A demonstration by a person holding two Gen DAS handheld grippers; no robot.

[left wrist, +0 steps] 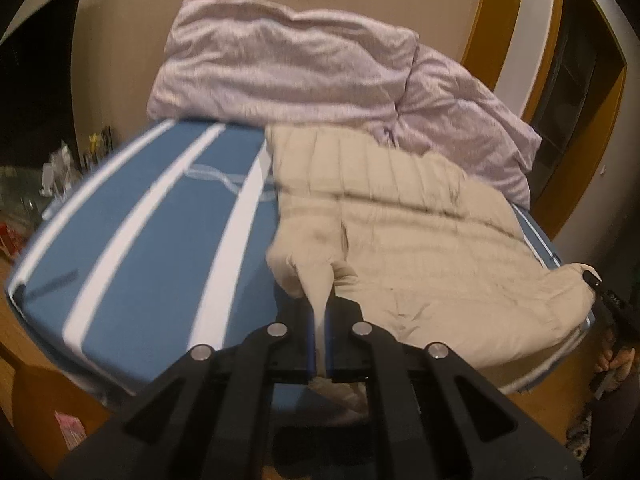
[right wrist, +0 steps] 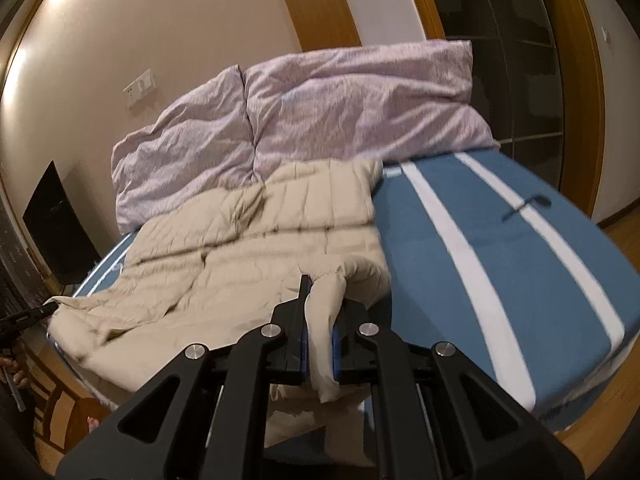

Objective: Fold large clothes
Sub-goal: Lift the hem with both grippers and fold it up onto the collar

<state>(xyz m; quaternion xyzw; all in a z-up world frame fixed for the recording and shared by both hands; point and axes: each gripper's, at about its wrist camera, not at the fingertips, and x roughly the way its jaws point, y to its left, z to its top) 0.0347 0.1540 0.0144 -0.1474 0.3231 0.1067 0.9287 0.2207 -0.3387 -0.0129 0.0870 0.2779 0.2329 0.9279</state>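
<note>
Bed (left wrist: 132, 248) carried the beige quilted coat (left wrist: 420, 240), spread beside the lilac duvet (left wrist: 280, 68); left gripper (left wrist: 320, 308) and right gripper (right wrist: 320, 312) each pinched shut on a coat fold, slippage likely if pulled unevenly; only the right view showed a golf-club motif (right wrist: 528, 206).

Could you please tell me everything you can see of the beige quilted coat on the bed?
The beige quilted coat is puffy, stitched in channels, and creased. It lies spread flat on the blue white-striped bed cover, its far end against the lilac duvet. The left gripper and right gripper each pinch a near edge fold.
</note>
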